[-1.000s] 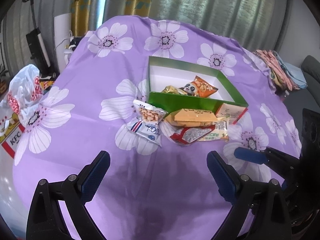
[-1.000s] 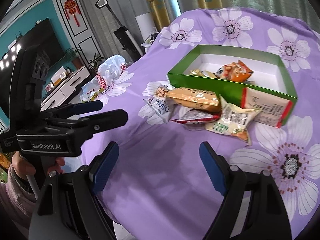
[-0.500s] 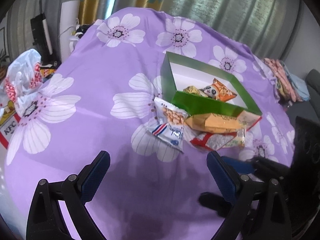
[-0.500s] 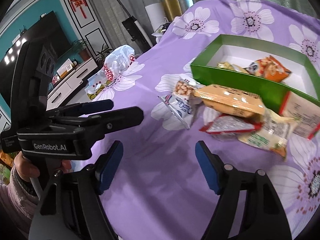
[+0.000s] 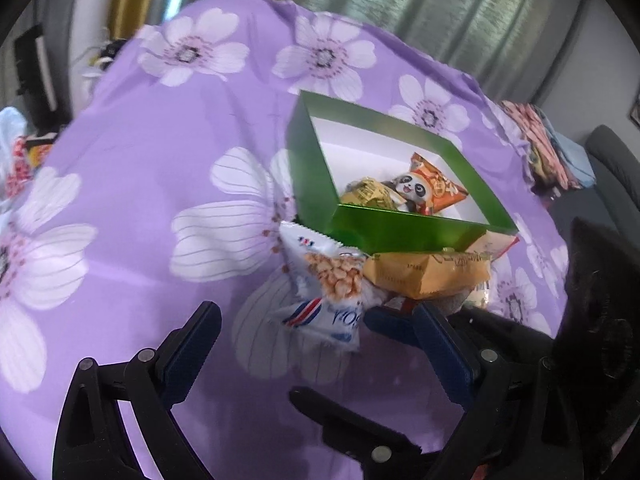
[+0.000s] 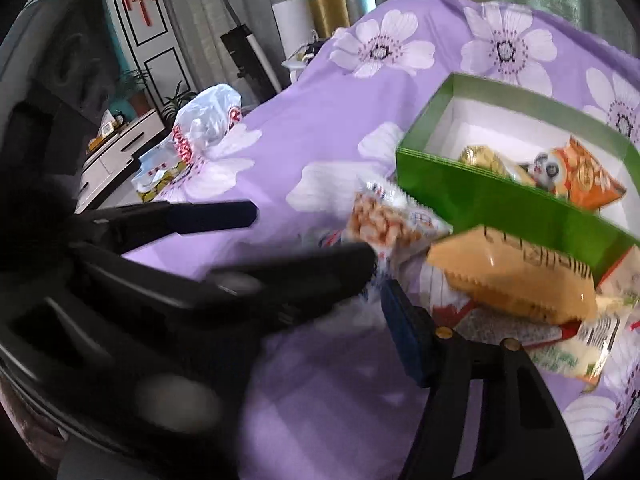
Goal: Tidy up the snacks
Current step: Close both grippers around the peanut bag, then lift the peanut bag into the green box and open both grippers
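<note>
A green box (image 5: 384, 232) (image 6: 472, 196) sits on the purple flowered cloth and holds an orange panda packet (image 5: 434, 190) (image 6: 580, 178) and a yellow packet (image 5: 370, 194). In front of it lie a white peanut packet (image 5: 328, 292) (image 6: 384, 226), an orange packet (image 5: 428, 274) (image 6: 516, 280) and more packets under it (image 6: 568, 344). My left gripper (image 5: 320, 344) is open just short of the peanut packet. My right gripper (image 6: 340, 316) is open close to the same pile; its left finger is hidden behind the left gripper's body.
The cloth (image 5: 160, 184) drapes over a rounded table that falls off at the left and near edges. A white plastic bag (image 6: 204, 128) lies at the left edge. Folded fabrics (image 5: 544, 148) lie at the far right. A TV cabinet (image 6: 108, 156) stands beyond.
Both grippers have moved forward toward the loose packets in front of the box. The two grippers now crowd each other, and the left one blocks much of the right view.
</note>
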`<control>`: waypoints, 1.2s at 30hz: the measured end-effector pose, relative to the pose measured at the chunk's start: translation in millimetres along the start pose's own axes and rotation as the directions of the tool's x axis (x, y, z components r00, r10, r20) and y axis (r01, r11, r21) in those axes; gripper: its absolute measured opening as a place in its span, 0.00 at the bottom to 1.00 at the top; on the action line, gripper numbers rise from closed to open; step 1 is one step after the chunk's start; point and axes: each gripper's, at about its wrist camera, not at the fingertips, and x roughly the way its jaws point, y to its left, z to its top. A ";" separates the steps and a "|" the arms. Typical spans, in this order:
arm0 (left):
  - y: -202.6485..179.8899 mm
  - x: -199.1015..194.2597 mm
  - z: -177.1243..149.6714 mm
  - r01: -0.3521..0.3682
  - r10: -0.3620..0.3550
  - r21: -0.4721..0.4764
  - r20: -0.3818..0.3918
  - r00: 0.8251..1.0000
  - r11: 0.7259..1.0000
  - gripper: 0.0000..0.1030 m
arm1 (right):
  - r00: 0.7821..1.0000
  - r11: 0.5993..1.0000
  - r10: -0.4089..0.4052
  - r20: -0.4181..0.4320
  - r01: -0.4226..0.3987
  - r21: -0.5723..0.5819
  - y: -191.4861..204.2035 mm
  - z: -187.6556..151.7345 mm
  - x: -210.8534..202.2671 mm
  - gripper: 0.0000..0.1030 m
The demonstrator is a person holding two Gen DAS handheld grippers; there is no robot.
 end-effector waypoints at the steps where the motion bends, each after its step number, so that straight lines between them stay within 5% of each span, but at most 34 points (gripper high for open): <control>1: 1.2 5.6 2.9 0.001 -0.001 -0.002 -0.011 1.000 1.000 0.90 | 1.000 1.000 -0.016 0.009 0.016 -0.003 0.4 3.8 0.7 0.64; 11: 30.7 28.2 13.3 0.146 -0.156 -0.106 -0.092 0.983 0.984 0.74 | 0.980 0.974 -0.175 -0.094 0.158 -0.161 11.4 24.6 24.5 0.66; 13: 31.6 32.5 11.1 0.149 -0.161 -0.104 -0.115 0.980 0.983 0.62 | 0.978 0.972 -0.167 -0.124 0.142 -0.188 11.3 20.2 26.2 0.62; 16: 35.7 40.4 7.3 0.156 -0.172 -0.126 -0.122 0.978 0.980 0.55 | 0.975 0.995 -0.085 -0.203 0.074 -0.060 -12.3 12.8 43.0 0.44; 19: 34.5 36.1 9.3 0.177 -0.189 -0.112 -0.104 0.976 0.978 0.55 | 0.992 0.998 -0.058 -0.115 0.053 -0.046 -17.0 12.6 31.4 0.41; 27: 36.9 35.2 11.4 0.165 -0.175 -0.115 -0.081 0.981 0.980 0.54 | 0.996 0.999 -0.027 -0.088 0.029 0.023 -24.0 13.7 26.9 0.44; 30: 35.3 33.4 10.6 0.136 -0.143 -0.097 -0.068 0.987 0.986 0.52 | 0.996 0.999 -0.007 -0.087 0.010 0.035 -24.0 12.8 29.0 0.33; 36: 26.1 18.8 9.0 0.105 -0.107 -0.082 -0.027 0.994 0.991 0.50 | 0.999 0.999 0.021 -0.046 -0.020 0.027 -18.6 13.9 22.3 0.28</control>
